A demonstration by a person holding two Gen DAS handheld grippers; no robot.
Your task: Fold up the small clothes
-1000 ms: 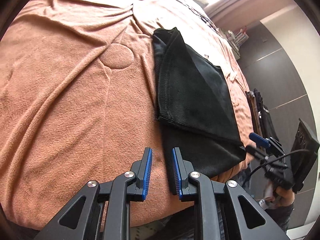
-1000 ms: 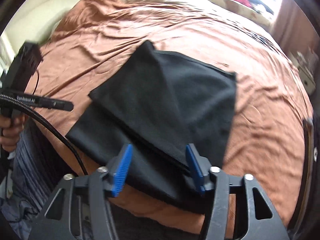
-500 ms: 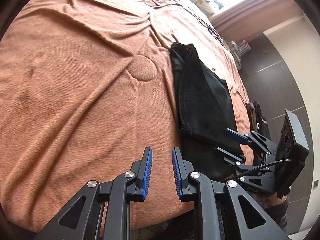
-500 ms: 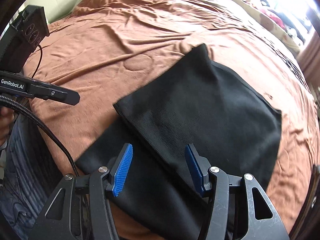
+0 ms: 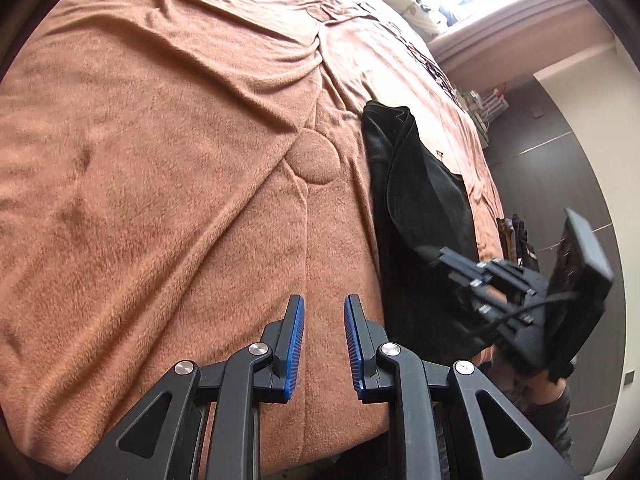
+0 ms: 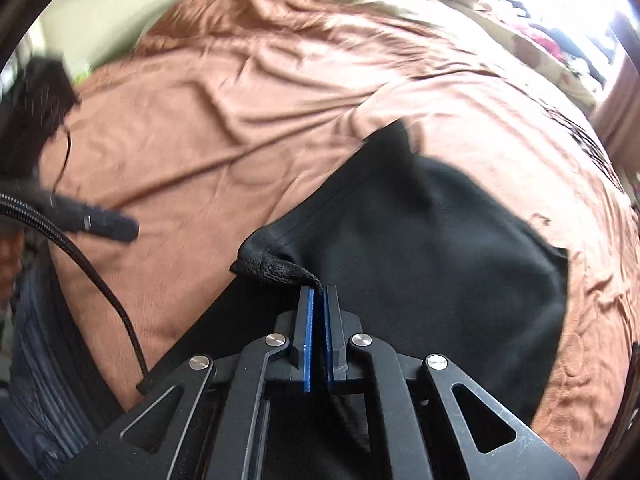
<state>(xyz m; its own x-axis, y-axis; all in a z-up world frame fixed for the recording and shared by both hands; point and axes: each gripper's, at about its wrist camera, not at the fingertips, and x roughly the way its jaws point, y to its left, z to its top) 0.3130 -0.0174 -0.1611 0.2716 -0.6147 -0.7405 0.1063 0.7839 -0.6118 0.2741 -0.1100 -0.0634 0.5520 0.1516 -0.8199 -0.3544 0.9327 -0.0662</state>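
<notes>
— Our right gripper (image 6: 316,292) has its blue pads pressed together on a bunched fold of the black knit garment (image 6: 440,248), pinching the near corner of its upper layer. Where does the rest lie from us?

— Ahead and to the right of that pinch, flat on the brown fleece bedspread (image 6: 240,112), near the bed's edge. From our left wrist view, the garment's (image 5: 416,208) long axis runs away from us, near edge to far peak.

— And our left gripper (image 5: 323,312)?

— Empty, pads a narrow gap apart, hovering over bare bedspread (image 5: 160,160), with the cloth off to its right. So our right gripper (image 5: 436,252) is the nearer one; it is already on the fabric.

— How does the cloth look?

— Dark, fine-ribbed, already doubled: one layer lies diagonally over a longer one, with a stitched hem along the edge. We judge it limp and likely to sag as we carry the corner across.
</notes>
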